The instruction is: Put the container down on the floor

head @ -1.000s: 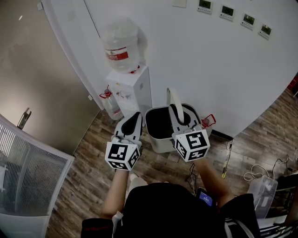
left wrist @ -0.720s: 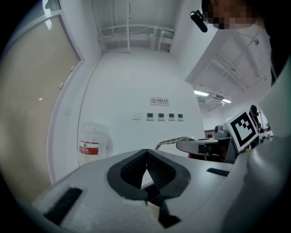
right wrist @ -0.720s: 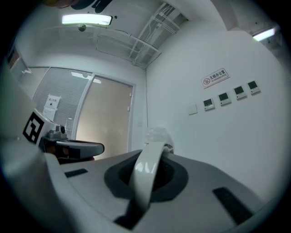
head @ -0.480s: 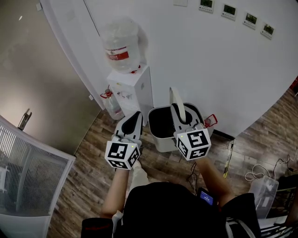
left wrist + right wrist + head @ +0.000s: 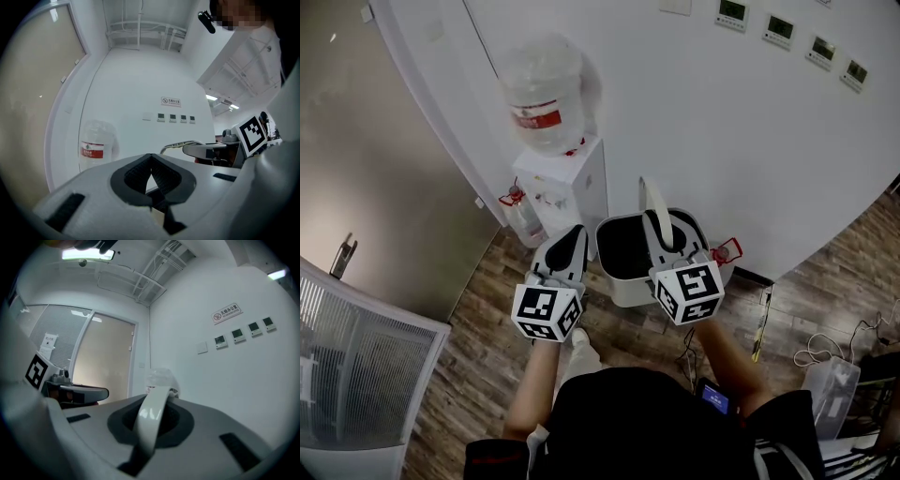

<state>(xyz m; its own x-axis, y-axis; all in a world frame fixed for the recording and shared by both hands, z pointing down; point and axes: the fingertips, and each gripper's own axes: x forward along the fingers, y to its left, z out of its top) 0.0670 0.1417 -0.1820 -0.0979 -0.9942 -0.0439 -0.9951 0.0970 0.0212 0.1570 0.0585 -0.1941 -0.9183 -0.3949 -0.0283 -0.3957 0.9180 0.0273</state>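
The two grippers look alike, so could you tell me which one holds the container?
The right gripper: its jaws are shut on the white handle of the container. The left gripper holds nothing.

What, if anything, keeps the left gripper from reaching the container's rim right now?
Probably nothing, so yes: the left gripper, empty with jaws together, hangs just beside the container with open air between them. The right gripper grips only the handle.
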